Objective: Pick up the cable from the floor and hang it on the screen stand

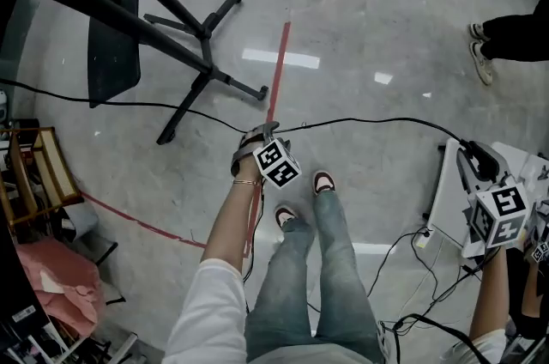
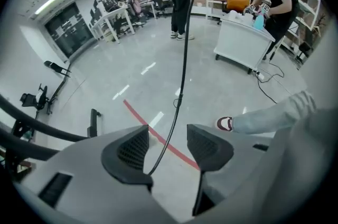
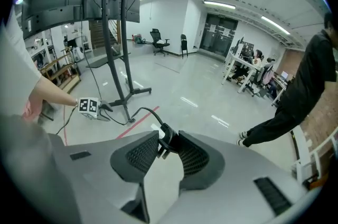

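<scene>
Black cable (plug-tipped), slack midair

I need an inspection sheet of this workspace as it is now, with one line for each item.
Surface: glossy grey floor, with a red tape line across it.
Job's things: cable spans between both claws; screen stand is beyond it.
Clutter: wooden rack and pink cloth at left; white cart at right.
Grippers: left claw open, cable loose between its jaws; right claw shut on the plug.
Cables: loose leads by the cart.
Surroundings: another person's legs.
</scene>
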A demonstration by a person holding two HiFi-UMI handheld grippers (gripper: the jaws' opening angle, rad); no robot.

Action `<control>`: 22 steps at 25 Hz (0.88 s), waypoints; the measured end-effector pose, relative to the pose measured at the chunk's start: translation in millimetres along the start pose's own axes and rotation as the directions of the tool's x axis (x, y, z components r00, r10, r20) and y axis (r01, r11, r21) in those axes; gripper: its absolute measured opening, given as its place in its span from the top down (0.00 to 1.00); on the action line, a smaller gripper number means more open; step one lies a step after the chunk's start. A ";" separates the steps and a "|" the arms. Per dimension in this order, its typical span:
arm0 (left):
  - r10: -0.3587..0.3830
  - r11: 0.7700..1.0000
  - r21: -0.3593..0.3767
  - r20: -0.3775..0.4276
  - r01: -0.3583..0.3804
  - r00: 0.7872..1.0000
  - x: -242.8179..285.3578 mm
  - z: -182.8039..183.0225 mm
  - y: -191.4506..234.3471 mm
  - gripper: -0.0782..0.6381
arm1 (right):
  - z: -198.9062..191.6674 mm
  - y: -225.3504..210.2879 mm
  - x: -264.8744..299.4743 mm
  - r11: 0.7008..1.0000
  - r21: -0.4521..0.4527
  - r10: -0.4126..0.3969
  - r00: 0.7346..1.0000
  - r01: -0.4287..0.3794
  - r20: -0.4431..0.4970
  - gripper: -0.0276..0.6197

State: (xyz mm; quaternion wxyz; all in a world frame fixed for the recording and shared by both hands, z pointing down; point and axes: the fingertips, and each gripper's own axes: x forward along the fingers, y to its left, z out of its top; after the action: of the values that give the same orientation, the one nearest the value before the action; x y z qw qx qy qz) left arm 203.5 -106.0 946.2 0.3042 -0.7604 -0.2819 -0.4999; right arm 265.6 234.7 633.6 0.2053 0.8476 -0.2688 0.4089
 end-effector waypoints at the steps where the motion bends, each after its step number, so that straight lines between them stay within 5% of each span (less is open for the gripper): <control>1: -0.015 1.000 0.021 -0.006 0.015 1.000 5.0 1.1 -5.3 0.58 | -2.4 -0.8 -4.3 1.000 0.002 -0.002 1.000 0.002 0.004 0.77; 8: -0.060 0.997 0.046 -0.052 0.062 0.997 38.7 -7.1 -20.6 0.59 | -9.7 -13.6 -23.1 0.999 0.013 -0.032 0.999 0.032 0.018 0.77; 13: 0.002 1.000 0.015 -0.035 -0.002 0.999 46.9 -13.4 -15.3 0.75 | -19.0 -24.2 -30.8 0.998 0.047 -0.050 0.999 0.049 0.016 0.77; 22: 0.007 0.998 0.065 -0.065 -0.003 0.998 51.7 -19.7 -16.9 0.83 | -26.6 -30.6 -35.5 0.997 0.061 -0.055 0.998 0.055 0.004 0.77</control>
State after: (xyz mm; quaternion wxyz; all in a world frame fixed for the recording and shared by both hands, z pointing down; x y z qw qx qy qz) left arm 197.2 -103.1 1003.7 0.3391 -0.7339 -0.2861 -0.5143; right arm 250.6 283.6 616.6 0.1895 0.8617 -0.2334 0.4086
